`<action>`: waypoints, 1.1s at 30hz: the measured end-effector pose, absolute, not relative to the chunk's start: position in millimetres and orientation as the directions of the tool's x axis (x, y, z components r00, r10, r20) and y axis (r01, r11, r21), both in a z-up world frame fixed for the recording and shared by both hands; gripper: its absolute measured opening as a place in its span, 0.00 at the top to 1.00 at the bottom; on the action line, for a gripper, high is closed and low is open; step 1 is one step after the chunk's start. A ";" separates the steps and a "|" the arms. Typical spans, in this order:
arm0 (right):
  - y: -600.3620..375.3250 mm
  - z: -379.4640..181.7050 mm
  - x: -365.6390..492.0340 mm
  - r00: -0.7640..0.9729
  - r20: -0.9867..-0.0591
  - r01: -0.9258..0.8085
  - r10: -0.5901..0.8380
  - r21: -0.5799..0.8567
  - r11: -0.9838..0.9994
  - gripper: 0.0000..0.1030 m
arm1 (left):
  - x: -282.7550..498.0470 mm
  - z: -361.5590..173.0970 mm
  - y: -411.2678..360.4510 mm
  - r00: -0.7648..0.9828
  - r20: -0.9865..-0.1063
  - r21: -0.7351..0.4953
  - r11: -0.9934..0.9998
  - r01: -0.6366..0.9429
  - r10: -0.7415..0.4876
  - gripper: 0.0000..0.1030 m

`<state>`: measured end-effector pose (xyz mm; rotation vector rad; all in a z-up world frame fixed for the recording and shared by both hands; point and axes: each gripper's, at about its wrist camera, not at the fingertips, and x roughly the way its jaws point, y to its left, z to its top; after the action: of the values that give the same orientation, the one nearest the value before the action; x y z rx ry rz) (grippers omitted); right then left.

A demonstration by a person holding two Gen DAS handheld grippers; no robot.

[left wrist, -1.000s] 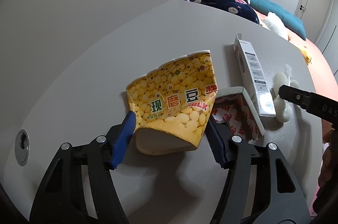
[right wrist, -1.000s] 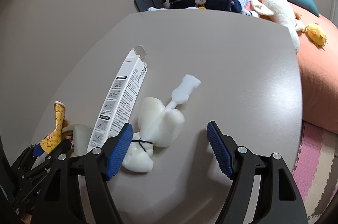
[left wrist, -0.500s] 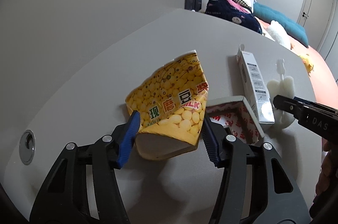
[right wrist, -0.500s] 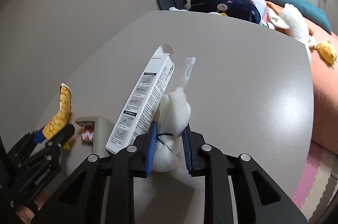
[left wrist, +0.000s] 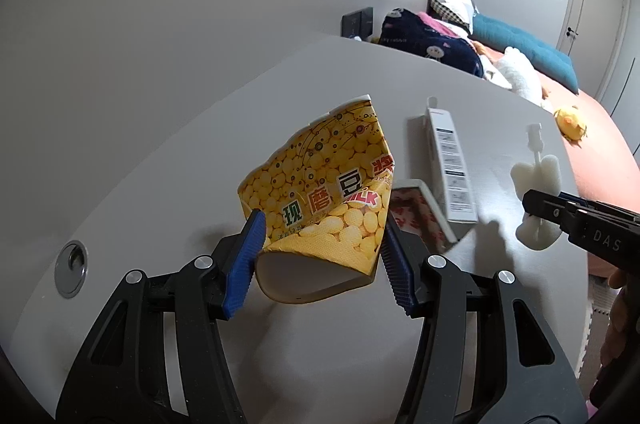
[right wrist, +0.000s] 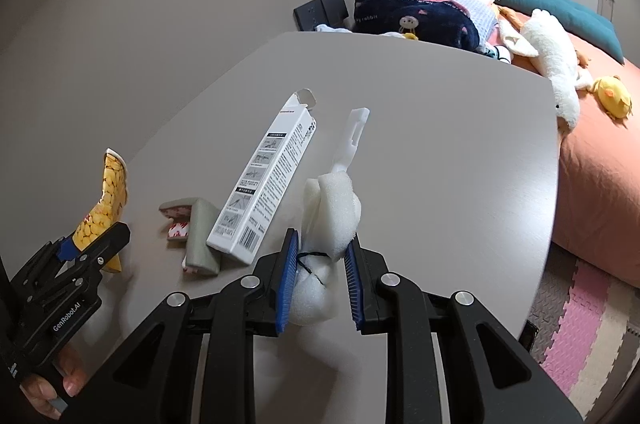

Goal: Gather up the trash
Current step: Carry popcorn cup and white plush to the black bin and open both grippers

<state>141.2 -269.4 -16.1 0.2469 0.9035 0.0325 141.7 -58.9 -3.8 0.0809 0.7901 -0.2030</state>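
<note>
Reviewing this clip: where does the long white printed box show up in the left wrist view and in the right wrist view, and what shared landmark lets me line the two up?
Left wrist: the long white box lies flat on the table, right of centre, beyond the yellow cup.
Right wrist: the box lies left of centre, just left of the white foam brush.
Shared landmark: the red-and-white corner guard at the box's near end.

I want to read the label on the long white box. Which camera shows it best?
The right wrist view: the white box lies close, its printed side facing up. The left wrist view shows it farther off and foreshortened.
</note>
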 end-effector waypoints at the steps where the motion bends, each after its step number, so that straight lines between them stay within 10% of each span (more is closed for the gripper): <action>1: -270.4 -14.4 137.4 0.623 -0.771 0.073 0.132 0.225 0.972 0.76 | 138.1 -2.0 -59.5 0.688 -0.709 -0.007 0.978 0.210 -0.153 0.46; 33: -325.4 17.6 18.5 0.692 -0.716 0.106 0.094 0.229 0.968 0.75 | 44.6 14.2 -133.3 0.679 -0.687 -0.044 0.948 0.316 -0.259 0.46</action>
<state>18.5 -325.4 17.6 0.2626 0.8091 -0.0070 44.6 -133.3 14.2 0.0802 0.7580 -0.3232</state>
